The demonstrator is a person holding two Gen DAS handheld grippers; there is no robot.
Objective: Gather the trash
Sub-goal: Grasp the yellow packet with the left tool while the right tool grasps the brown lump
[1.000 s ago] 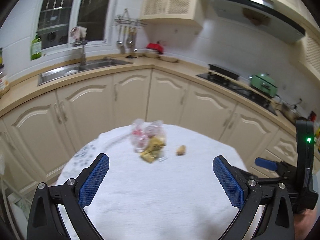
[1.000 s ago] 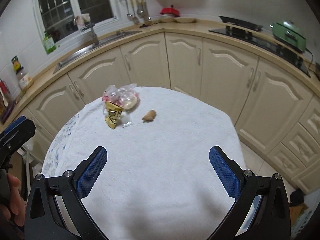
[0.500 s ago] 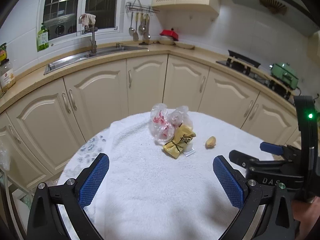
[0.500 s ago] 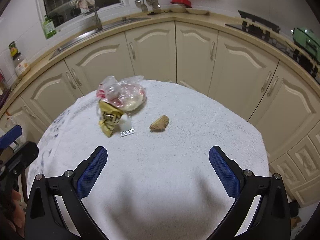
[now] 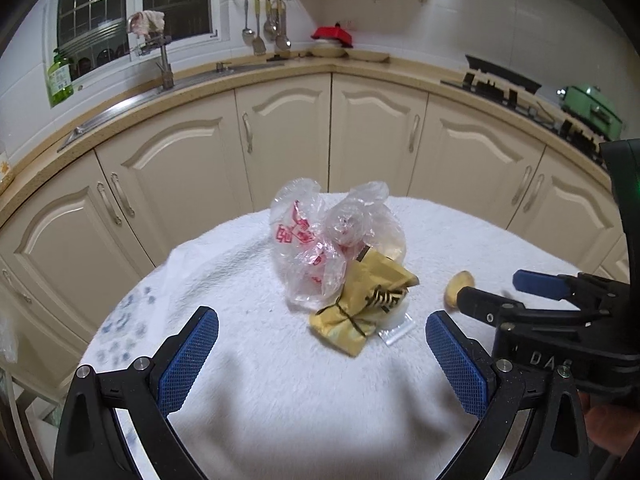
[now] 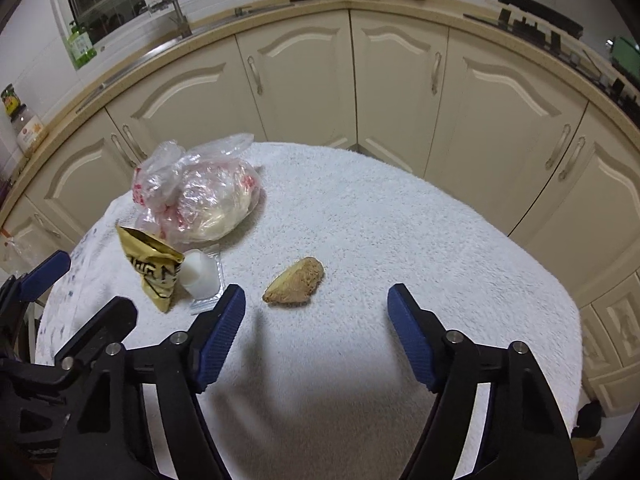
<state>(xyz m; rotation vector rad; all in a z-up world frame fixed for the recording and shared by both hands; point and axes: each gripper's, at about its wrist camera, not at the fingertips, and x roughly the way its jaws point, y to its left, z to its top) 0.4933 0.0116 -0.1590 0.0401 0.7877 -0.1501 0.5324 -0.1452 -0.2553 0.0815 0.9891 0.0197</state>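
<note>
On the round table with a white towel cover (image 5: 280, 380) lies a clear plastic bag with red print (image 5: 320, 240), also in the right wrist view (image 6: 200, 196). Against it lie a crumpled yellow wrapper (image 5: 360, 304) (image 6: 154, 268), a small white cup (image 6: 200, 272) and a clear sachet (image 5: 396, 334). A brown food scrap (image 6: 296, 282) (image 5: 460, 286) lies apart to the right. My left gripper (image 5: 320, 364) is open and empty, just short of the wrapper. My right gripper (image 6: 316, 336) is open and empty, just short of the scrap.
Cream kitchen cabinets (image 5: 288, 140) curve behind the table, with a sink (image 5: 168, 80) and a green bottle (image 5: 60, 78) on the counter at left and a stove with a green pot (image 5: 592, 108) at right. The table edge (image 6: 560, 300) drops off at right.
Both grippers have moved forward and down toward the trash, which now looks larger. The right gripper has come closer to the brown scrap. Both stay open.
</note>
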